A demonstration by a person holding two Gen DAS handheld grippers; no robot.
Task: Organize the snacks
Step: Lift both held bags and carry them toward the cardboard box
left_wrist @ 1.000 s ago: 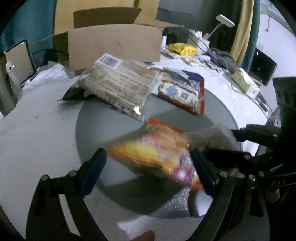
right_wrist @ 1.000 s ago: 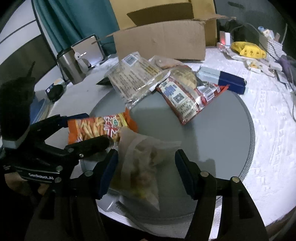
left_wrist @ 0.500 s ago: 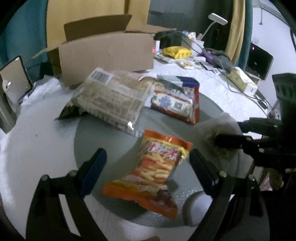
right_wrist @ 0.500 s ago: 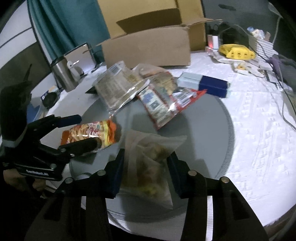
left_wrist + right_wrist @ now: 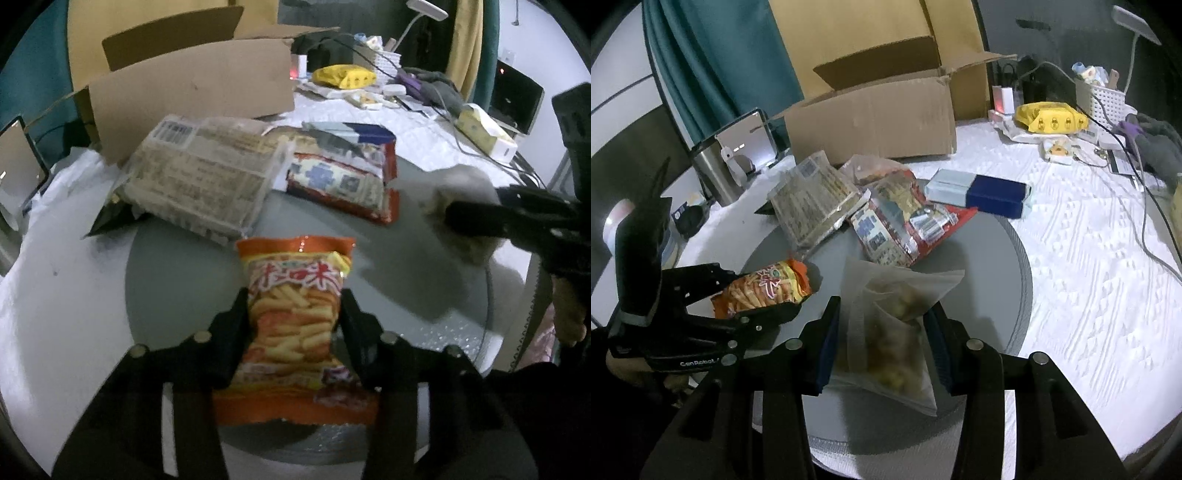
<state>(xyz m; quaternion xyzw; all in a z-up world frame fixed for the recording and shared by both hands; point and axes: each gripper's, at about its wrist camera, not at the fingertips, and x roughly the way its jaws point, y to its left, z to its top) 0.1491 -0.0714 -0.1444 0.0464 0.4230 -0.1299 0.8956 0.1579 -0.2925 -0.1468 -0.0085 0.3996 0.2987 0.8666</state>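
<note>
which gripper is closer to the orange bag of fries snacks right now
Left. The left gripper has the orange snack bag between its closing jaws. The right gripper is beside it, clamped on a translucent pouch.

It looked like a room in a home. A white bed cover (image 5: pixel 1089 258) lay under everything, with a teal curtain (image 5: pixel 720 66) far left and a desk lamp (image 5: pixel 1134 22) far right.
</note>
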